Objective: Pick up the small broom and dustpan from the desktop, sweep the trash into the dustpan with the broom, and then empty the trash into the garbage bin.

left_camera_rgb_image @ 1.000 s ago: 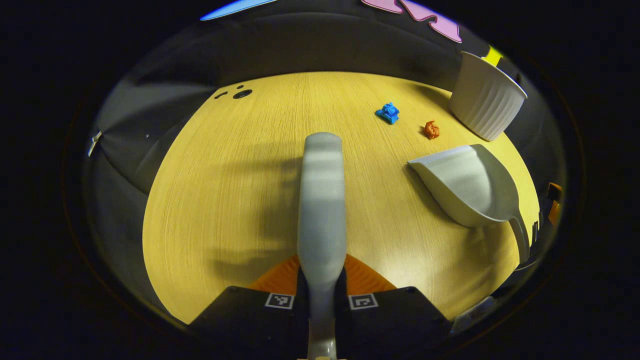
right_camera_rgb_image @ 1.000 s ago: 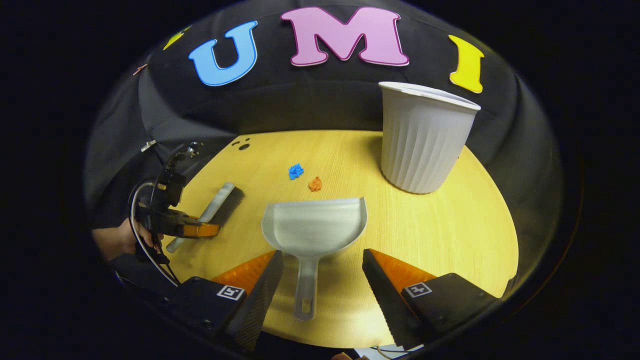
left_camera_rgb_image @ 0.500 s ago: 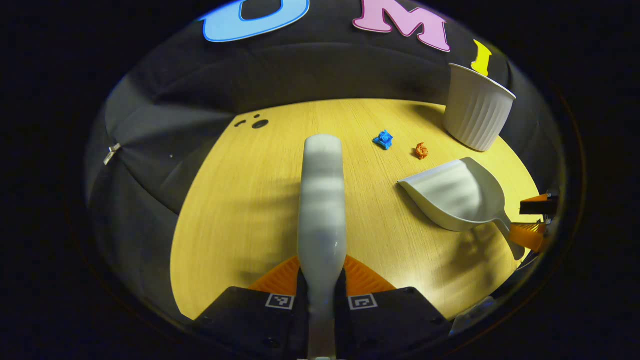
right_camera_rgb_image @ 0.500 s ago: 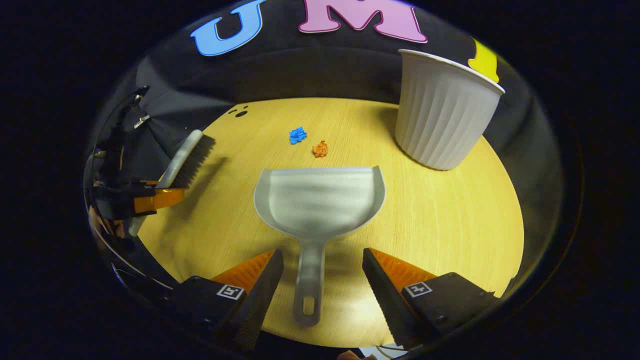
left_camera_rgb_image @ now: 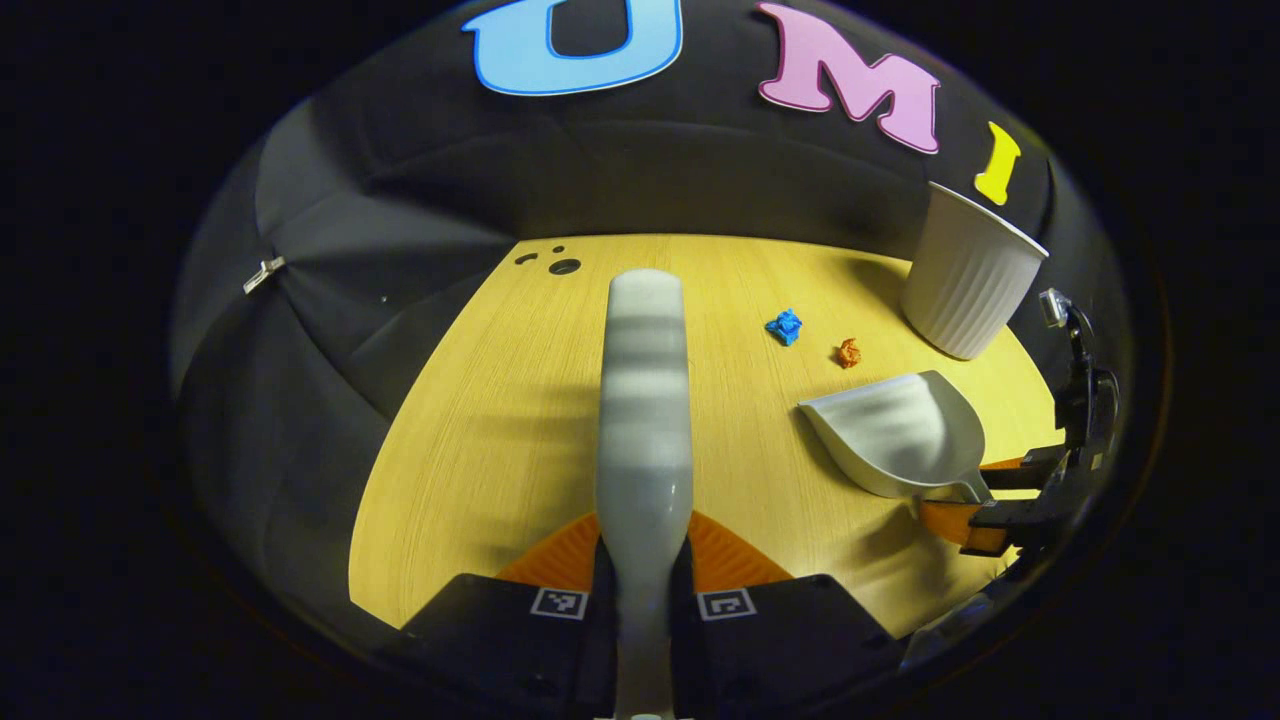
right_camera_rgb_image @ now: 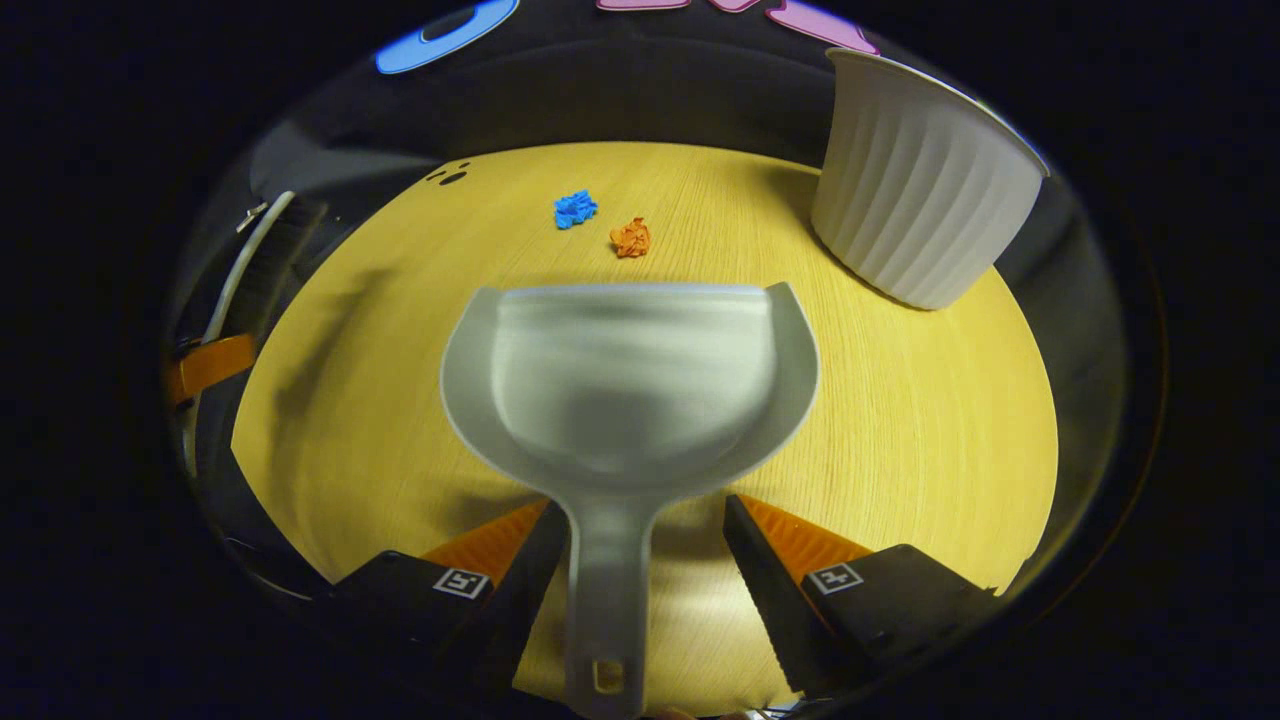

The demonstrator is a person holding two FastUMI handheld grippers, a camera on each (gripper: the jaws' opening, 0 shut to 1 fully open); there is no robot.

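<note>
The broom (left_camera_rgb_image: 641, 400) is clamped by its handle in the left claw (left_camera_rgb_image: 641, 560), both fingers pressed on it, and it runs straight up toward 12 o'clock in the left gripper view, held above the counter (left_camera_rgb_image: 480, 420). In the right gripper view the broom (right_camera_rgb_image: 262, 265) sits at 9 o'clock, bristles dark, beyond the counter's edge.

The dustpan (right_camera_rgb_image: 625, 385) lies on the counter with its mouth toward 12 o'clock; its handle runs down between the fingers of the right claw (right_camera_rgb_image: 645, 560). The fingers stand apart, one on each side of the handle, with a clear gap on the right side; contact on the left side cannot be told. In the left gripper view the dustpan (left_camera_rgb_image: 895, 435) is at 3 o'clock, with the right claw (left_camera_rgb_image: 975, 495) at its handle end.

Just past the dustpan's lip lie two scraps, a blue scrap (right_camera_rgb_image: 574, 209) and an orange scrap (right_camera_rgb_image: 630, 238), near each other but apart, with nothing between them and the pan. The bin (right_camera_rgb_image: 920, 205), white and ribbed, stands upright at 1 o'clock, well to the right of the scraps. Small dark holes (left_camera_rgb_image: 560, 264) mark the counter's far edge.

Against half a second ago, the right claw has moved forward: the dustpan looms larger and its handle reaches deeper between the fingers. The broom in the left claw has risen a little, with more of the wall above the counter.
</note>
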